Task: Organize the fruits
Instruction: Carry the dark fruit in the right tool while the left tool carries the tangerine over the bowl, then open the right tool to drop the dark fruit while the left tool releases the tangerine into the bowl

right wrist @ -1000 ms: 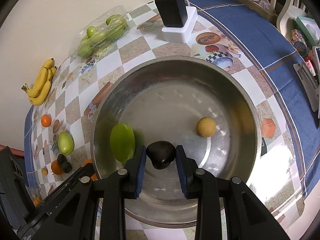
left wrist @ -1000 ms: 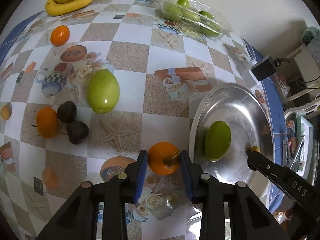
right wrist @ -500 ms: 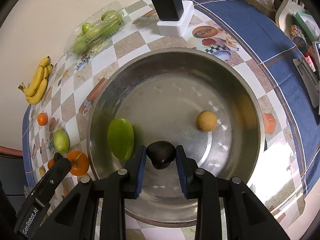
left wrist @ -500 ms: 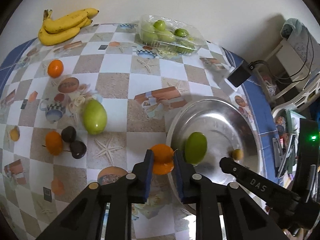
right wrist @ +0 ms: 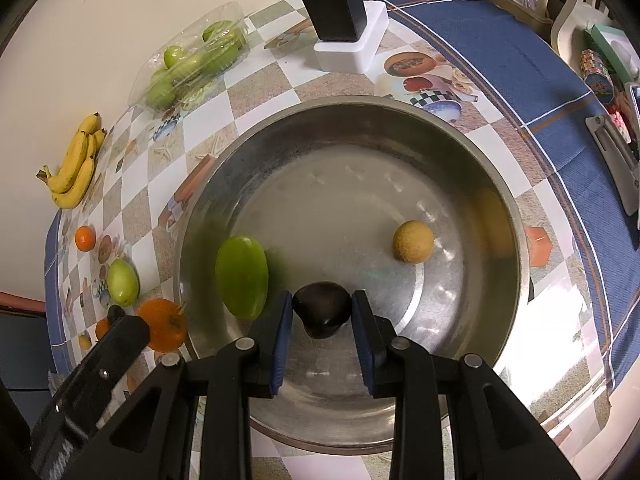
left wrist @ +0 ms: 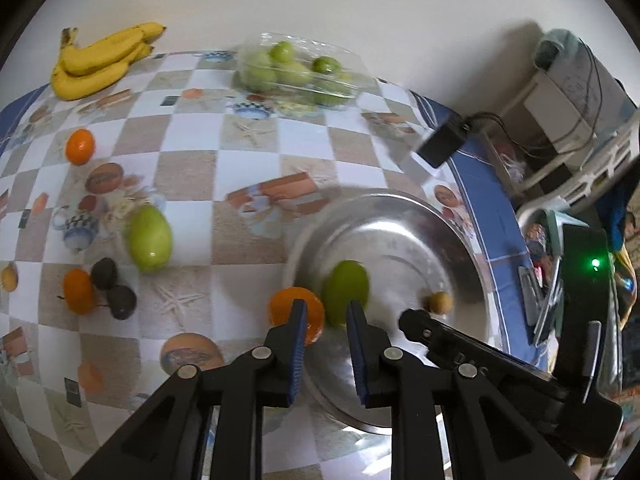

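**Two fruits in the tongs, at the metal bowl**

The left tongs [left wrist: 326, 320] are closed on an orange [left wrist: 294, 312], which is in the air just beside the rim of the metal bowl [right wrist: 460, 148], on its outer side. The right tongs [right wrist: 322, 312] are over the inside of the bowl and grip a dark fruit [right wrist: 320, 308] between the blue pads. In the bowl lie a green mango [right wrist: 242, 276] and a small yellow-brown fruit [right wrist: 413, 241]. Away from the bowl, on the checkered tabletop [left wrist: 188, 172], are a second green mango [left wrist: 149, 238], bananas [left wrist: 100, 60], more oranges [left wrist: 80, 146] and two dark fruits [left wrist: 114, 294].
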